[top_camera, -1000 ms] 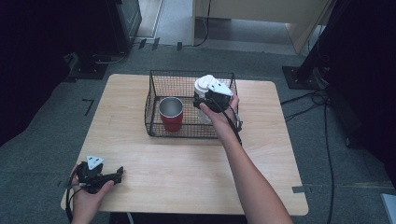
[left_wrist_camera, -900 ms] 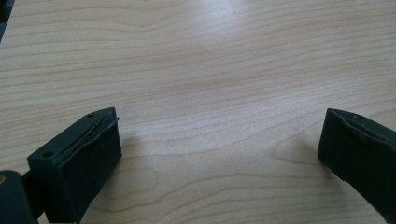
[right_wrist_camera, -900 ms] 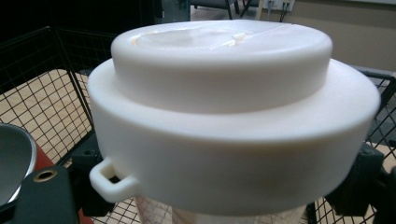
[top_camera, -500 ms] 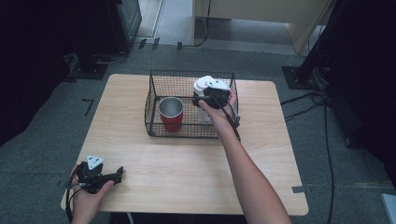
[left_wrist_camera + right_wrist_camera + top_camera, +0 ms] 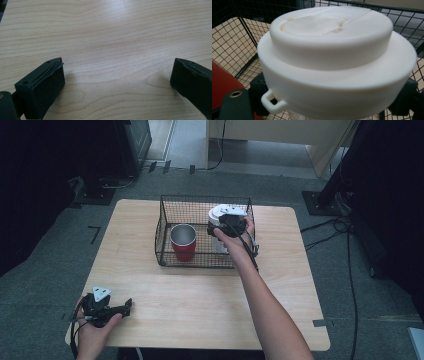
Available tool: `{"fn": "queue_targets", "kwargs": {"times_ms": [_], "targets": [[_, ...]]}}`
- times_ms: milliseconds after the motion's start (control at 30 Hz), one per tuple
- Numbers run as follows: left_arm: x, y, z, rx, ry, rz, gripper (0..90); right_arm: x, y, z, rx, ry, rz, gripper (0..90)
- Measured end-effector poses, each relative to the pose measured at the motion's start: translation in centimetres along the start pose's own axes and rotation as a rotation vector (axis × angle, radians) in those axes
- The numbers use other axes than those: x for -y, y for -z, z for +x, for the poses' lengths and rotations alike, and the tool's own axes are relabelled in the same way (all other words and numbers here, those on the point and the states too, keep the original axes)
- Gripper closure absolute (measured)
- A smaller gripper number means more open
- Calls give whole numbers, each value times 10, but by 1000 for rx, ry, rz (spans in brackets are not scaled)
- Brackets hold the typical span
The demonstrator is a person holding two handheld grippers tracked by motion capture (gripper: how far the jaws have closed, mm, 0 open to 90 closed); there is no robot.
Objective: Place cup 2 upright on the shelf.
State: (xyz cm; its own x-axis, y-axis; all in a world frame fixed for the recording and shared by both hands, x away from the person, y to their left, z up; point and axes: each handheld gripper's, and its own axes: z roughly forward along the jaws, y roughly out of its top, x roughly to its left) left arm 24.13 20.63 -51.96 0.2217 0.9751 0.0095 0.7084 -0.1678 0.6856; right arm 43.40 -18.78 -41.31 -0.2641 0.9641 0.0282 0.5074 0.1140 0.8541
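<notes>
High view: pale wood table [image 5: 200, 320] standing on grey carpet [image 5: 50, 250].

Wooden table [image 5: 200, 310], grey carpet floor [image 5: 45, 270], black cables [image 5: 345, 235], dark stands [image 5: 320, 202]

One camera sits high above the person's side and looks forward and down on the whole table [image 5: 200, 310]. The left gripper's camera is very close to the bare wood [image 5: 112, 37]. The right gripper's camera is right up against a white lid [image 5: 332, 57] inside the wire basket [image 5: 234, 42], which the high view shows upper middle.
</notes>
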Motion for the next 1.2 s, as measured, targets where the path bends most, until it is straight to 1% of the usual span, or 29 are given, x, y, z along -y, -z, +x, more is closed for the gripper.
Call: {"fn": "queue_targets", "kwargs": {"times_ms": [133,167,267,300,367,467,533,567,700,833,900,967,1200], "targets": [[0,0,0,-1,-1,0,0,4,6,2,7,17,5,156],[0,0,0,0,-1,0,0,7,9,4,13,30,5,156],[0,0,0,0,-1,0,0,9,12,6,19,35,7,156],[0,0,0,0,-1,0,0,10,14,7,17,46,9,156],[0,0,0,0,-1,1,0,11,15,7,16,51,8,155],[0,0,0,-1,-1,0,0,13,17,6,17,42,12,151],[0,0,0,-1,-1,0,0,14,19,5,36,55,22,133],[0,0,0,-1,-1,0,0,14,19,5,36,55,22,133],[0,0,0,0,-1,0,0,17,20,5,39,84,30,124],[0,0,0,0,-1,0,0,18,21,3,41,81,32,120],[0,0,0,0,-1,0,0,19,22,4,36,92,33,120],[0,0,0,-1,-1,1,0,20,24,6,47,104,30,120],[0,0,0,0,-1,0,0,26,29,8,50,92,37,120]]}}
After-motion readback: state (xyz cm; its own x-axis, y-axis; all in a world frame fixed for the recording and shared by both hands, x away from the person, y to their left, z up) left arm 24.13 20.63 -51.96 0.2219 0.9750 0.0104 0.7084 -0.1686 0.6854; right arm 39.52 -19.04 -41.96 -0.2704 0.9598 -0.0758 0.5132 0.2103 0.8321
